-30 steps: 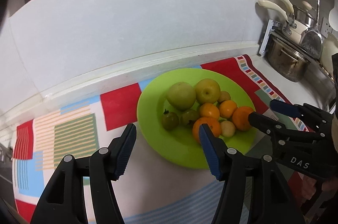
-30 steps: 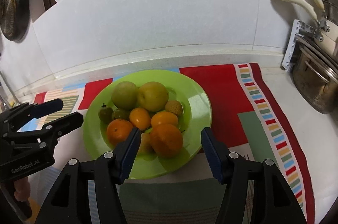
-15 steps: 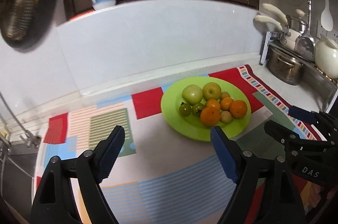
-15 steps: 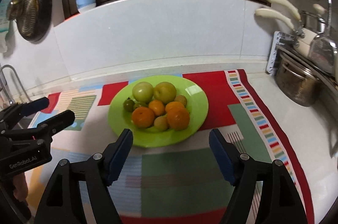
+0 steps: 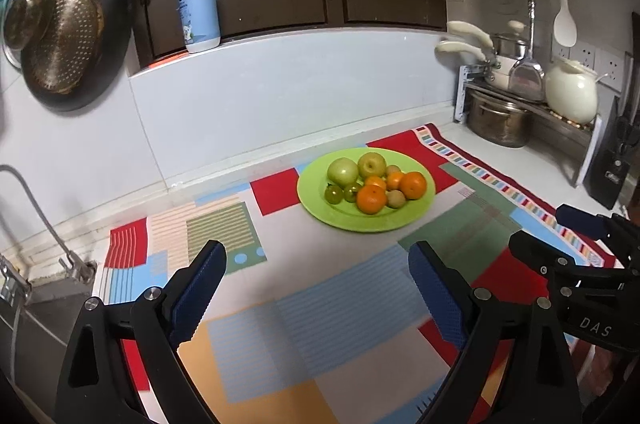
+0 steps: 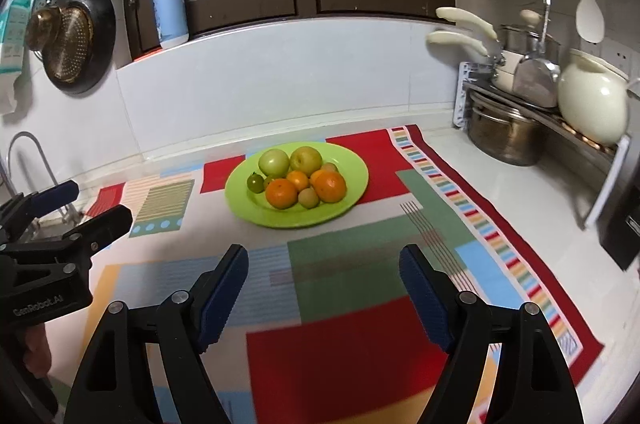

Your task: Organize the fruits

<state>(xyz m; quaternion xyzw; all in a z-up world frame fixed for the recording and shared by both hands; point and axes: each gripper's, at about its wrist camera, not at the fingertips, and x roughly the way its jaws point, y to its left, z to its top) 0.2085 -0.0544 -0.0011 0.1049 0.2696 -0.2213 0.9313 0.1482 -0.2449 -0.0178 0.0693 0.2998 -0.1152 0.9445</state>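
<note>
all fruit (image 5: 370, 181) sits heaped on the green plate (image 5: 320, 212), centre frame; none lies loose on the mat (image 5: 320, 304). your left gripper (image 5: 316, 288) and right gripper (image 6: 322, 284) are wide open, empty, well short of it. task looks complete.

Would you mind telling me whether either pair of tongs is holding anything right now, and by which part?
Nothing is held. The left tongs and right tongs are both open and empty, short of the green plate of fruit.
</note>
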